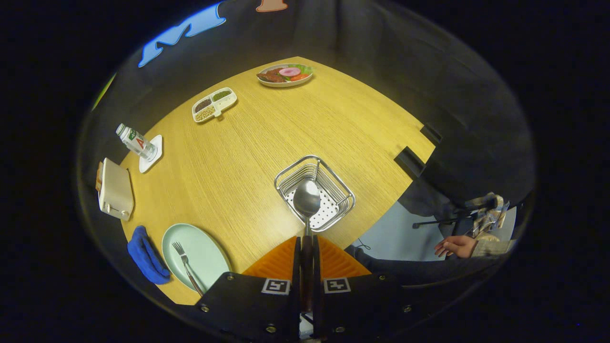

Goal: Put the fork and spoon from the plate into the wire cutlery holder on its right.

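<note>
pale wood-grain tabletop (267,143) is ringed by the booth's dark cloth, and a person's hand (455,246) rests off its far right edge. the gripper (306,247) has its two fingers closed tight on the handle of a polished steel spoon (306,199), whose bowl hangs above the open top of the square wire cutlery holder with a perforated base (315,193). a slim steel fork (185,264) lies on the round pale-green plate (205,252), left of the fingers, with a crumpled blue cloth (145,257) just beside it. for the step in hand, the spoon is best lowered until its bowl is well inside the wire walls before the grip is eased, so that it is not tipped over the rim; the bowl should be kept clear of the near wall, since a snag could shift the light holder. a clear plastic bottle (137,142) on a white coaster carries a label too small to be read. square black-and-white markers are seen on the gripper body, no words. a cream toaster-like box (116,189), a white divided dish of beans (214,104) and an oval plate of food (285,75) sit well apart, unlabelled.
</note>
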